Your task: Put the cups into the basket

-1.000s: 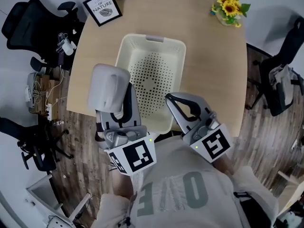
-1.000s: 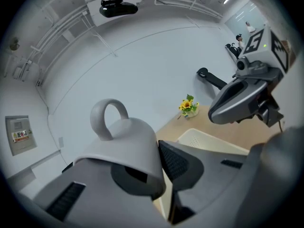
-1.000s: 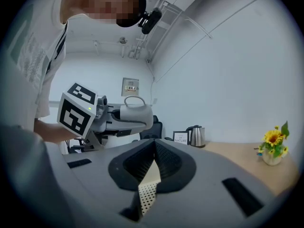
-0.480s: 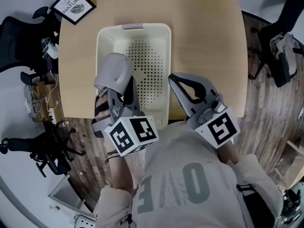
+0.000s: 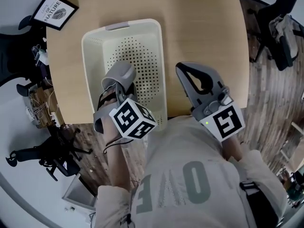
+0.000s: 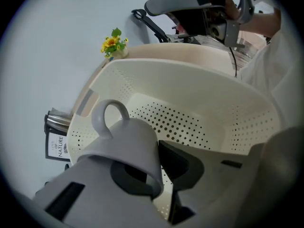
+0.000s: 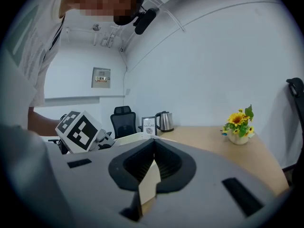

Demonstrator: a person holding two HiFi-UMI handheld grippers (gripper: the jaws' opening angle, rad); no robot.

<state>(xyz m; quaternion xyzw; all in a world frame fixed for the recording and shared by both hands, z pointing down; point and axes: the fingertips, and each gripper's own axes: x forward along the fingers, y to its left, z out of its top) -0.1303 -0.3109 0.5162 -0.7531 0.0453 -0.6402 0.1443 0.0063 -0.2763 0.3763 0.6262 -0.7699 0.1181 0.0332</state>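
Left gripper jaws, partly closed, pinch the grey cup by its wall, inside the basket. Lower it onto the basket's floor before letting go. Right gripper, beside the basket, is closed and empty.

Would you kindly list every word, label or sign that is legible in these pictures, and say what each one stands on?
"OF NATURE": on the framed picture, upper left in the head view; the smaller line above it is too small to read.
"OF": large letters on the person's shirt; the print left of them is creased and unreadable.
Wall panel: too small to read.
Marker cubes: square patterns only, no words.
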